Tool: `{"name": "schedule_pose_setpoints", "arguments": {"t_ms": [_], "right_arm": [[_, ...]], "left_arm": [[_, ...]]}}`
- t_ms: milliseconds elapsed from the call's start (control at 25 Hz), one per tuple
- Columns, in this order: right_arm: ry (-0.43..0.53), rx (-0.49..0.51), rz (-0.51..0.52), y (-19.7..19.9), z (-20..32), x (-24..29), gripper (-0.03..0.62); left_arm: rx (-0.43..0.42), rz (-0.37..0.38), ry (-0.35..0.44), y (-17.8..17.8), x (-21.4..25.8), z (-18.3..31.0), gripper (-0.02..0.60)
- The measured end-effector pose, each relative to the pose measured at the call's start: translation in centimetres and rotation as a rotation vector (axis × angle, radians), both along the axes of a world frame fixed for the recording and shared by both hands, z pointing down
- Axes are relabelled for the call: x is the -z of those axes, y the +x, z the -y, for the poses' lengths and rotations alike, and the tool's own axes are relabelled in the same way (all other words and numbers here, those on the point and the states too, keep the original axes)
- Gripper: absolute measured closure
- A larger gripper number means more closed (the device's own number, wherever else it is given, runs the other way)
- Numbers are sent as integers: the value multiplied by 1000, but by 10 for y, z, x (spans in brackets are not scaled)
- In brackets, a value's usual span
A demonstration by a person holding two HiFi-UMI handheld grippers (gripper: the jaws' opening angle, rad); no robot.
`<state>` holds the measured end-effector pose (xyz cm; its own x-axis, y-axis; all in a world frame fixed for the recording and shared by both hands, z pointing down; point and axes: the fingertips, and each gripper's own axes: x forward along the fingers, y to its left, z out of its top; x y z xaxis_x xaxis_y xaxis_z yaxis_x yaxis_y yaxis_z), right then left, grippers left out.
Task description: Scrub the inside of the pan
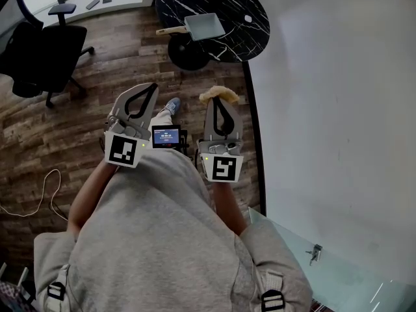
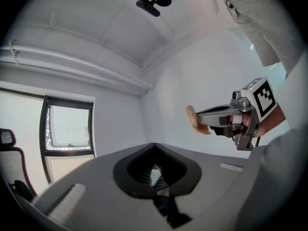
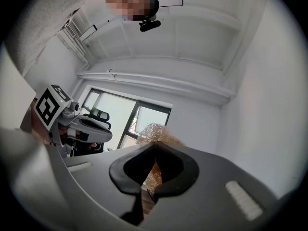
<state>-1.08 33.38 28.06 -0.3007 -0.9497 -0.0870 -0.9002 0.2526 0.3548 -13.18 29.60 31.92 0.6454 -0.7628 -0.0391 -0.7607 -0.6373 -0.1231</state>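
The person stands on a wood floor with a white wall close on the right. The wall's dark base edge runs from near the right gripper away to the round black marble table at the far end. Open floor lies between the person and that table, and more of it spreads to the left. One black office chair stands at the far left, well apart from the table. One pale cable loops on the floor at the near left.

The one pan, grey and square, sits on the near left part of the table, close to the rim. Its wooden handle points left and reaches the rim.

Two grippers are held side by side above the floor, apart from each other and well short of the table. The left gripper has its jaws brought together with nothing between them. The right gripper is clamped on the single golden wire scrubber, which bulges past the tips. One small lit screen shows between the two.
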Motion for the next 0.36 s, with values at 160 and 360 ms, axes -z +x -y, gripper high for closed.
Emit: {"name": "schedule_pose_setpoints", "arguments": {"t_ms": [160, 360], "right_arm": [[-3, -3, -10, -1, 1, -1, 583], [-6, -7, -7, -3, 0, -2, 583]], "left_arm": [[-1, 1, 0, -1, -1, 1, 580], [-3, 5, -1, -4, -2, -1, 580]]}}
